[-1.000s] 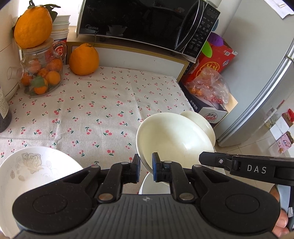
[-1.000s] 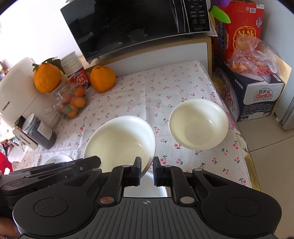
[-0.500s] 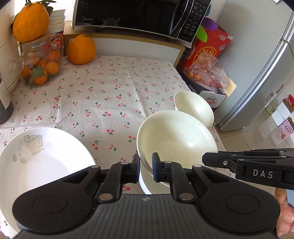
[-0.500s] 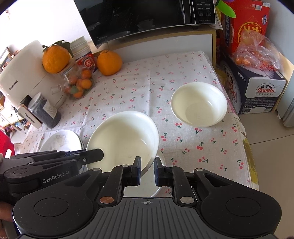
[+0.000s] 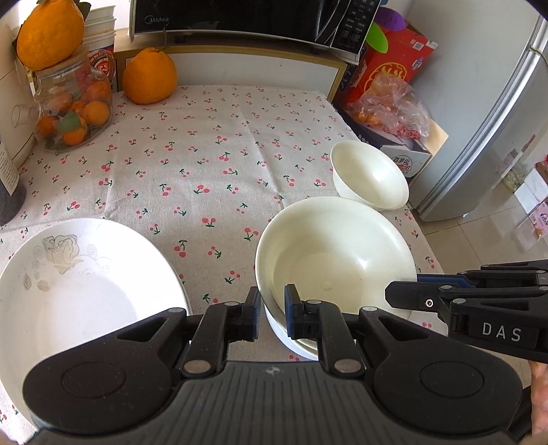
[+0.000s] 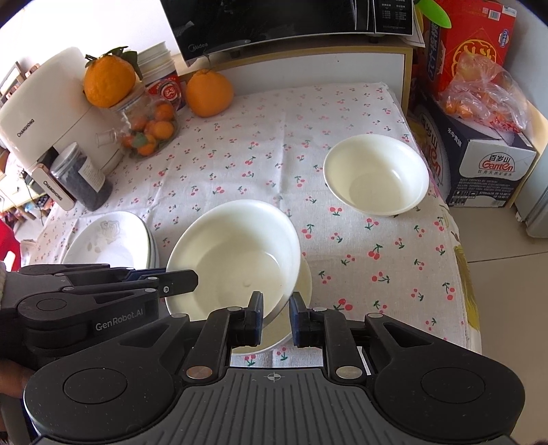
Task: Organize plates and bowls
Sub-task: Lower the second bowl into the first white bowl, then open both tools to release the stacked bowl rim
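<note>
A cream bowl (image 5: 337, 253) (image 6: 236, 253) is held by both grippers over a second bowl (image 5: 291, 337) (image 6: 303, 284) at the table's front edge. My left gripper (image 5: 271, 309) is shut on its near-left rim. My right gripper (image 6: 276, 315) is shut on its near-right rim. A smaller cream bowl (image 5: 370, 174) (image 6: 376, 174) sits on the cloth at the right. A white rose-patterned plate (image 5: 82, 294) lies at the front left; in the right wrist view it shows as a stack of plates (image 6: 109, 239).
At the back stand a glass jar of oranges (image 5: 70, 109), a large orange (image 5: 149, 77) and a microwave (image 5: 253, 15). A dark jar (image 6: 82, 181) and white appliance (image 6: 51, 113) are at the left. Boxes (image 6: 479, 164) stand beside the table's right edge.
Both grippers have lowered the cream bowl, levelling it from a tilt, down towards the bowl under it. The views have drawn back a little from the table.
</note>
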Demonstrator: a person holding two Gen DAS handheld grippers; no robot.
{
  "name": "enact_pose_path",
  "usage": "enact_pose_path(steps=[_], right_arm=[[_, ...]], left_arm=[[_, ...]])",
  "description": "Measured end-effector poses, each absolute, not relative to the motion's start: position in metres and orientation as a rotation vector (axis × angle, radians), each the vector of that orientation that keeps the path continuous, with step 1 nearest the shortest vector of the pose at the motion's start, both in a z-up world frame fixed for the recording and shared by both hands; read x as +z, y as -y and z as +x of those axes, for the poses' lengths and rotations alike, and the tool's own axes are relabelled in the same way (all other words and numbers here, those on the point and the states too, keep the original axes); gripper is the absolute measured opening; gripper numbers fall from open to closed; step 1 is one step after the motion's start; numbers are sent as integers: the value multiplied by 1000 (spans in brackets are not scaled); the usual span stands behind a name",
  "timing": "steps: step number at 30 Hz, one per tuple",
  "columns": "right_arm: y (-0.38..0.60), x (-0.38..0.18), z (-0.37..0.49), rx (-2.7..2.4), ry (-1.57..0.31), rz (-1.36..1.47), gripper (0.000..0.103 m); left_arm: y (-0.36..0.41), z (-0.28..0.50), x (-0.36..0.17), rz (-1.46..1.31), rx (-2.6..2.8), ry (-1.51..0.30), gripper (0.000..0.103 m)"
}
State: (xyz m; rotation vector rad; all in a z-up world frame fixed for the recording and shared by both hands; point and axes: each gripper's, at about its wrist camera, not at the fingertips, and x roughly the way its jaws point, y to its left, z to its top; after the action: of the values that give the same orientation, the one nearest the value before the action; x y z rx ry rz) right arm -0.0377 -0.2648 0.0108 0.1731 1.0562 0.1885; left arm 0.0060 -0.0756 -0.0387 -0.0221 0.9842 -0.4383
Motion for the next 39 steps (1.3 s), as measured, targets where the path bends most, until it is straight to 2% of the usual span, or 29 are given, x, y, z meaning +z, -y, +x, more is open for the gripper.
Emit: enact_pose_path(steps=[25, 28, 30, 39], right_arm=[[270, 13, -36, 144, -1043, 149, 18], [271, 14, -36, 141, -1035, 153, 18], [274, 16, -36, 128, -1026, 166, 22], [292, 15, -27, 75, -1012, 254, 23]], left_arm=[[72, 10, -38, -38, -421, -988, 14], [70, 11, -37, -47, -416, -985, 17], [69, 12, -35, -57, -410, -977, 18], [72, 22, -23, -89, -401, -926, 25]])
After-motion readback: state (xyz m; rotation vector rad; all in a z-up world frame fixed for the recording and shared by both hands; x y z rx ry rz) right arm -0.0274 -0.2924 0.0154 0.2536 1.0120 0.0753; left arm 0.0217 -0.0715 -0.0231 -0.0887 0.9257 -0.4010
